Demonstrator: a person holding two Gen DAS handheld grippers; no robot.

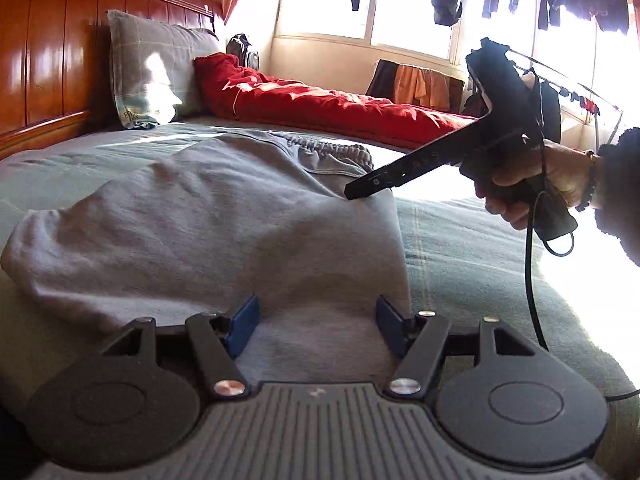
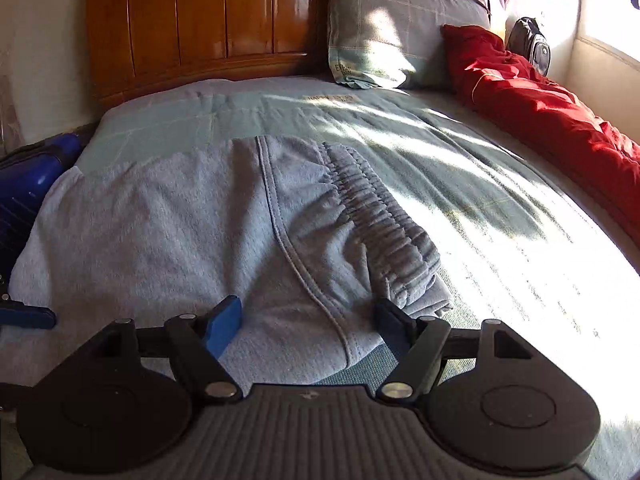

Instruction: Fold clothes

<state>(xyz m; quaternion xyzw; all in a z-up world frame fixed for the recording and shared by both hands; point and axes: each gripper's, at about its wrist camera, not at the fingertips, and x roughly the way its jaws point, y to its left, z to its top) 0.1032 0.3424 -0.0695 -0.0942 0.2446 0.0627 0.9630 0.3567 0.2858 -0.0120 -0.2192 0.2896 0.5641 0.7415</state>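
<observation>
Sweatpants (image 2: 200, 220) cover your bed (image 2: 500, 208); your left gripper (image 1: 316, 316) and right gripper (image 2: 310, 320) gape wide, their fingertips cut off.

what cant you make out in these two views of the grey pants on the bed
- Grey pants: the near part is hidden behind the right gripper body in the right wrist view, and behind the left gripper in the left wrist view.
- Pillow label: too small to read.
- Blue object: cut off by the left edge in the right wrist view.
- Window: overexposed in the left wrist view.
</observation>
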